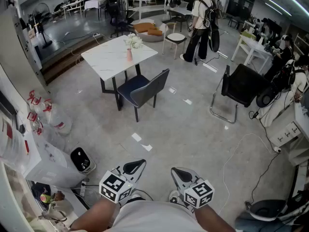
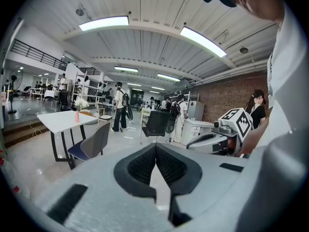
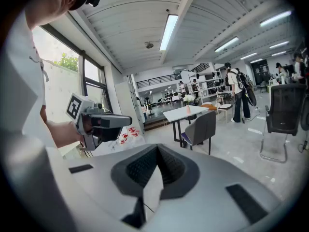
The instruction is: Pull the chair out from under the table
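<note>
You carry the left gripper and right gripper clenched and empty, since the chair at the table stands well away.

- Pale grey concrete floor, marked with a few white tape marks.
- White ribbed ceiling with long strip lights — bright and even.
- Red brick wall on one side, and a tall window with green leaves outside on the other.
- Black sled-frame chair standing alone, with white desks beyond it.
- Dark raised platform — a standing fan on it.
</note>
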